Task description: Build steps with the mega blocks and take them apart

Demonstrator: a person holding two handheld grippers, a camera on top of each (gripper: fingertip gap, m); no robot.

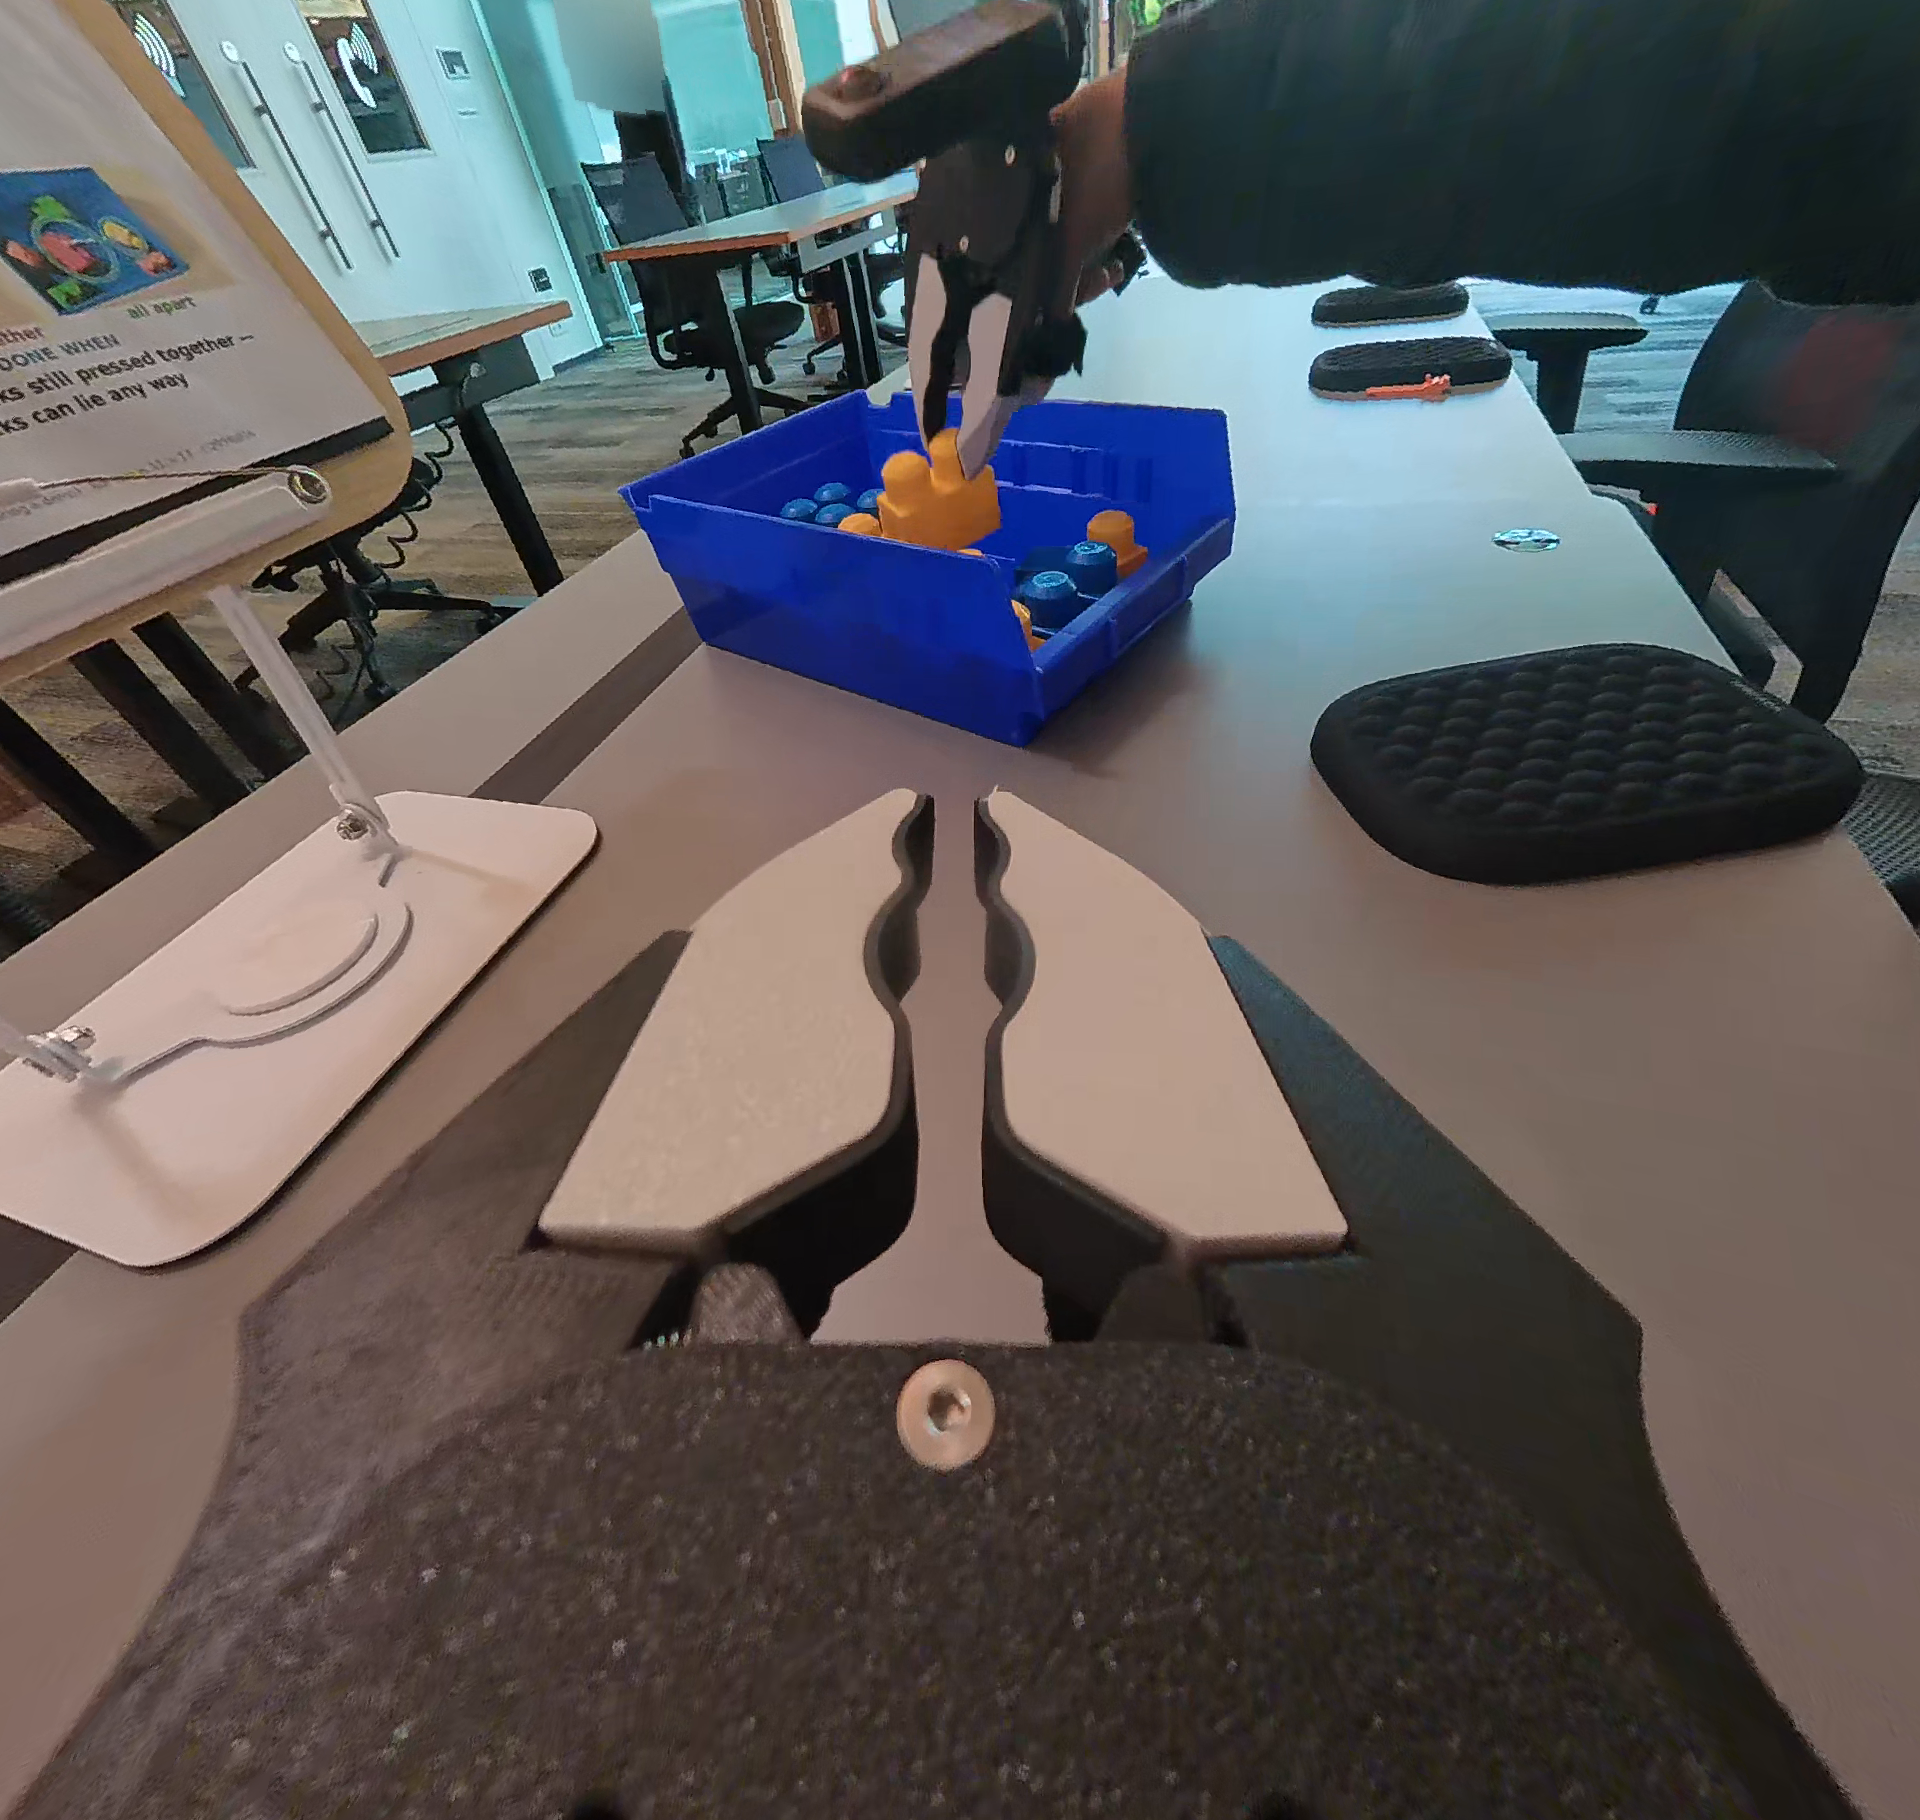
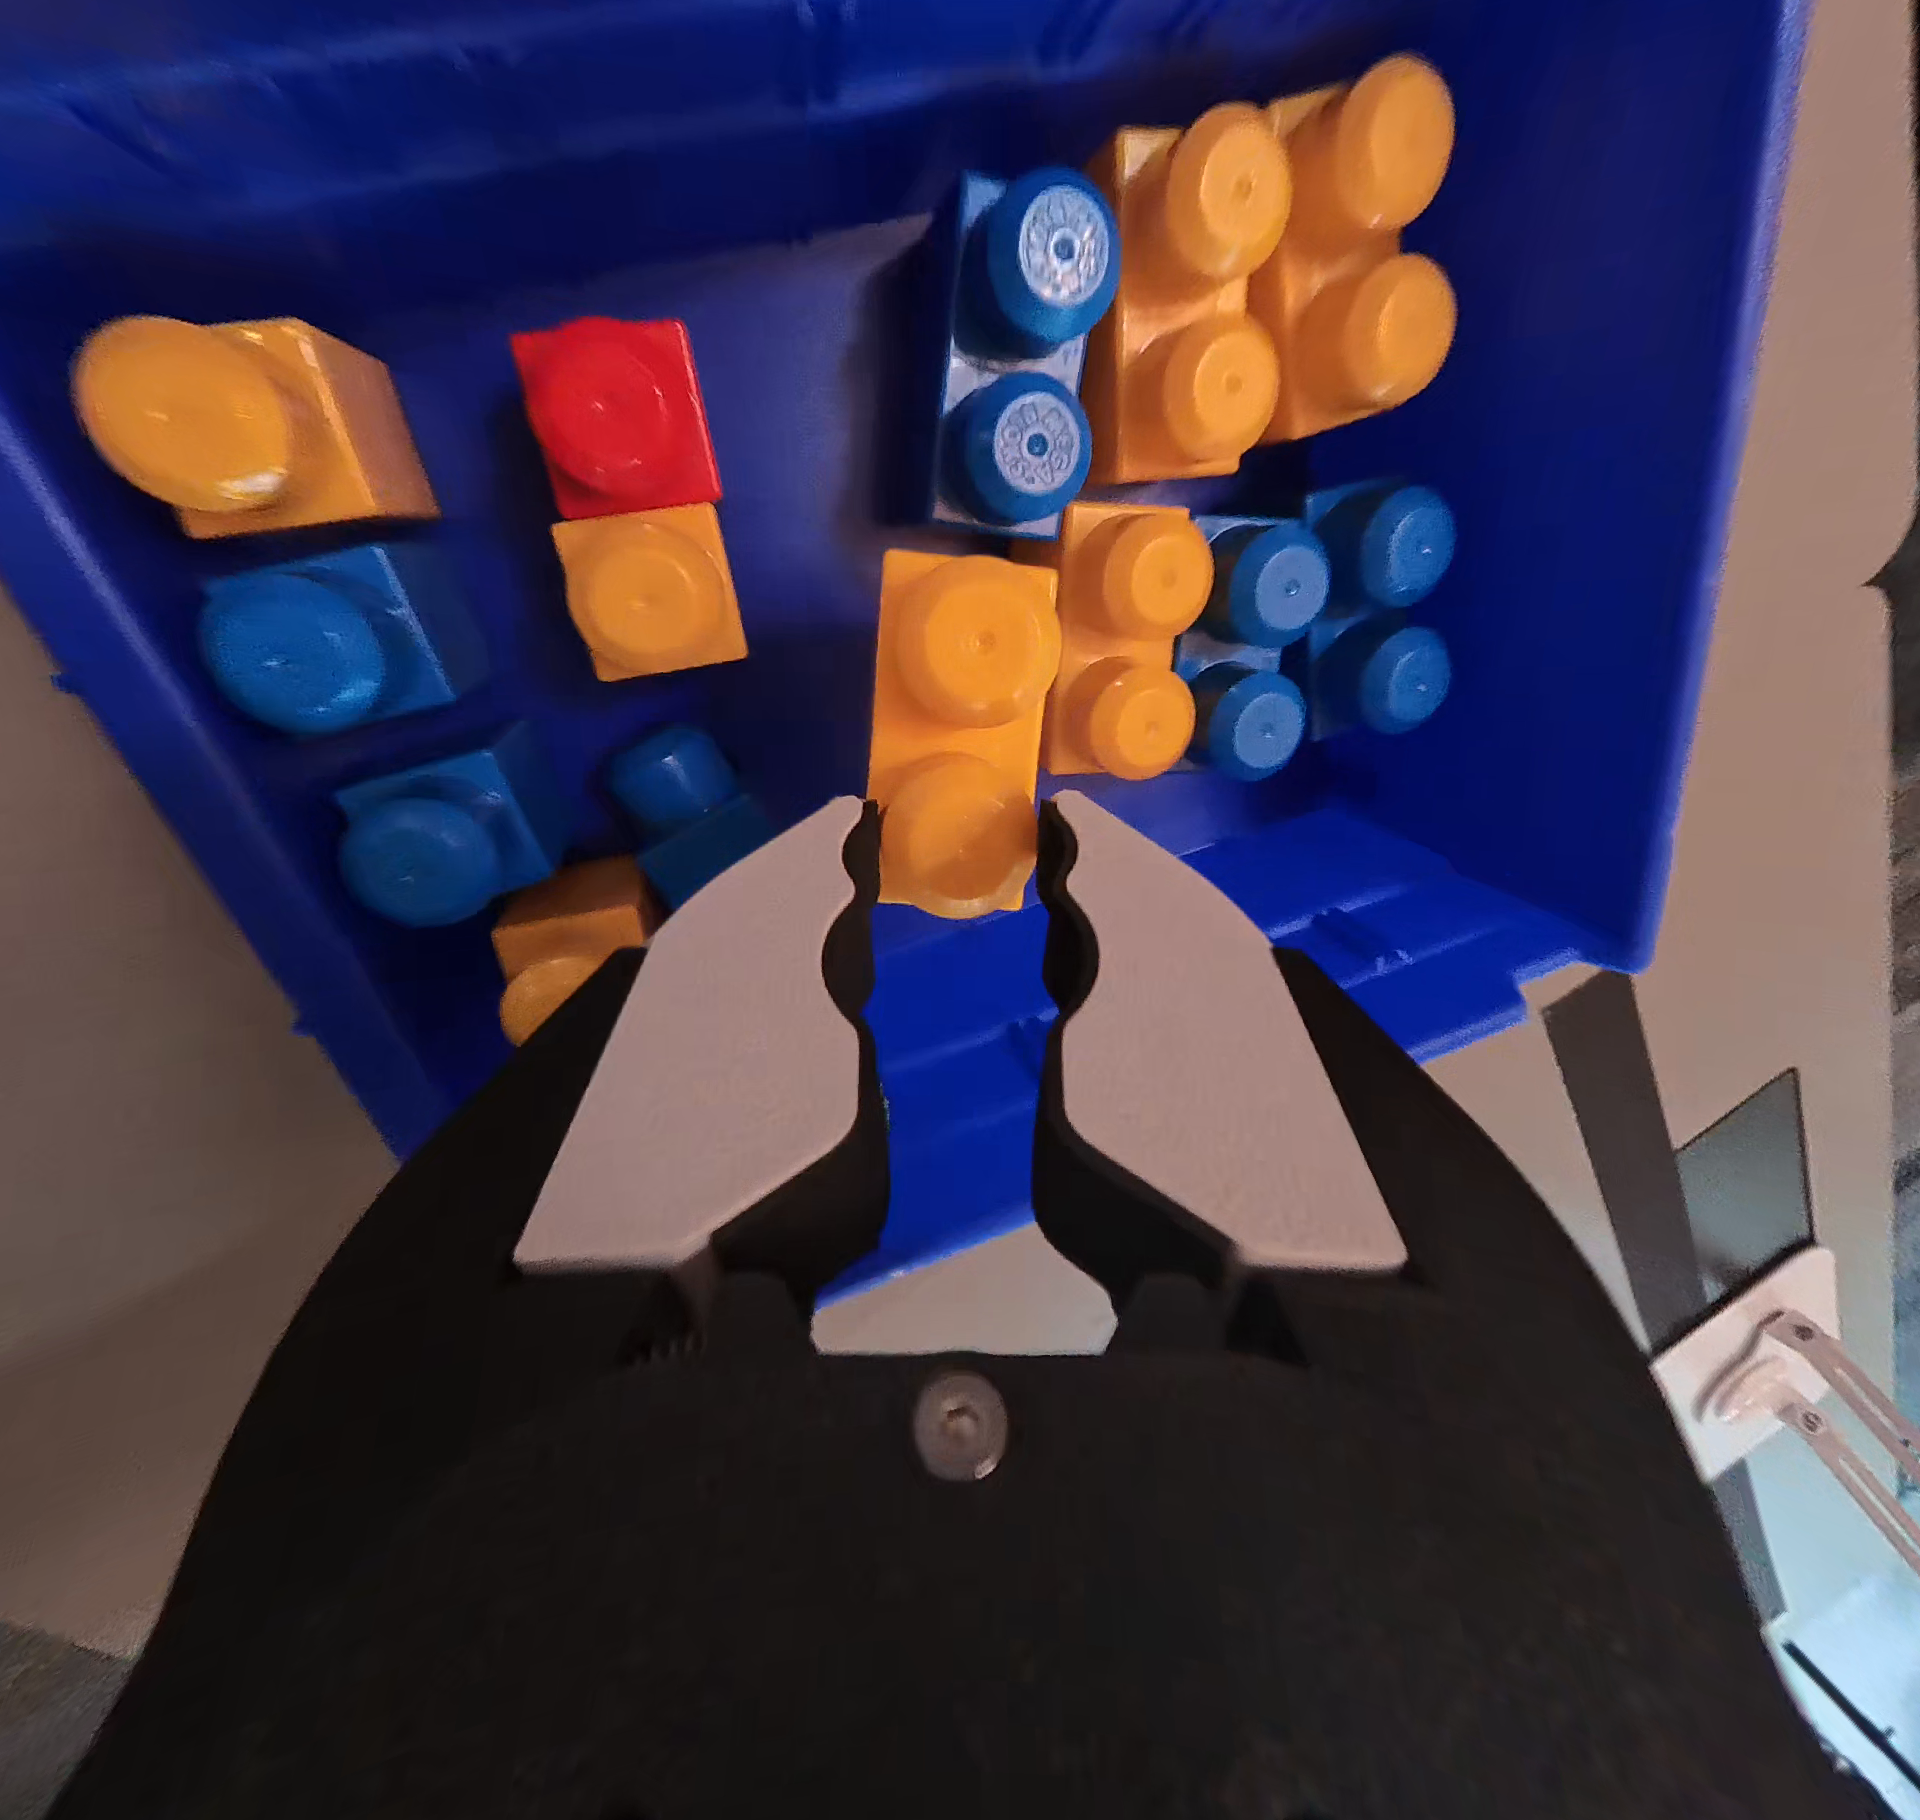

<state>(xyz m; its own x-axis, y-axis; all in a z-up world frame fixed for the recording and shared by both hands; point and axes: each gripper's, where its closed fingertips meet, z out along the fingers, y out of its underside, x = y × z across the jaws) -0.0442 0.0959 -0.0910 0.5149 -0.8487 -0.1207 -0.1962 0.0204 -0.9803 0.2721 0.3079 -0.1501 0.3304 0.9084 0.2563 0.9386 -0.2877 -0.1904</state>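
- The left gripper hovers low over the bare grey table, its fingers nearly pressed together with only a thin slit between them and nothing held. Parked this far from the bin, it cannot steady anything if the lift goes badly.
- Beside it stand the white base of a document stand and a black dimpled pad; a block carried out carelessly could clip either one.
- Farther off, the right gripper reaches down into the blue bin, its fingers pinching one stud of an orange two-stud block. In the left wrist view the same block sits above the others, so it looks lifted.
- The grip is on one rounded stud at the block's end, not its middle. I judge the block may pivot or slip out between the fingertips if the hand swings fast.
- Another orange two-stud block lies touching it, with blue blocks just beyond. A drop would scatter that cluster.
- More loose pieces, a red single block and a blue two-stud block, sit deeper in the bin. The near bin wall is a snag risk on the way out if the block hangs low.
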